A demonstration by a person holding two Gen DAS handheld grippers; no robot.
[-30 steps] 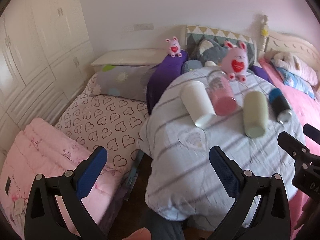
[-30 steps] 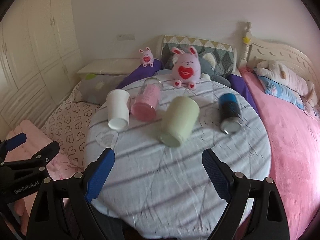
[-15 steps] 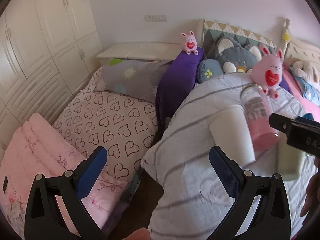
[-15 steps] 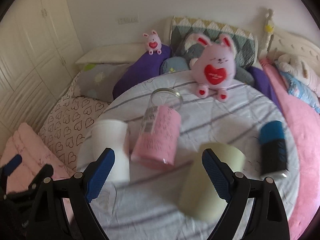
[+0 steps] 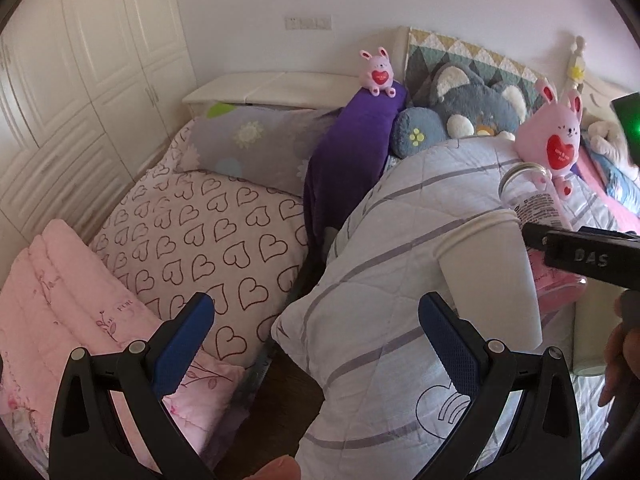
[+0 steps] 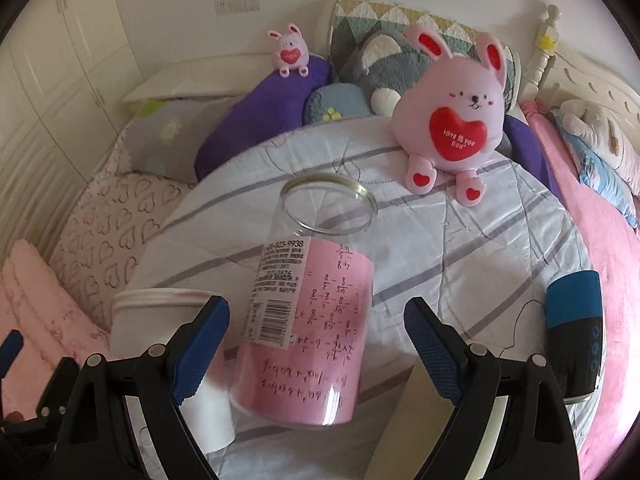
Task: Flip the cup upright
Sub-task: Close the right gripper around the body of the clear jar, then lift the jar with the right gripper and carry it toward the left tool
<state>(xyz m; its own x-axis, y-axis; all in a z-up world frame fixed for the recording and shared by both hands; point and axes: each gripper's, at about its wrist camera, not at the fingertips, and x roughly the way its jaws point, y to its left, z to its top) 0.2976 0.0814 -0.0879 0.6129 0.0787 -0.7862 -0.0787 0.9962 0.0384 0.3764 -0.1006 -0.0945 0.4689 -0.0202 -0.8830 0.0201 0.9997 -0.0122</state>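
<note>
Clear cup with pink paper lining and barcode label, lying on its side on the striped quilt, open rim pointing away toward the plush rabbit; sitting between the white cup and green cup

Right gripper: jaws wide, flanking 1 clear jar with pink paper inside, lying on its side, mouth far. White cup touching jar's left. Blue cylinder right. Pink rabbit plush far. Striped quilt beneath.
</note>
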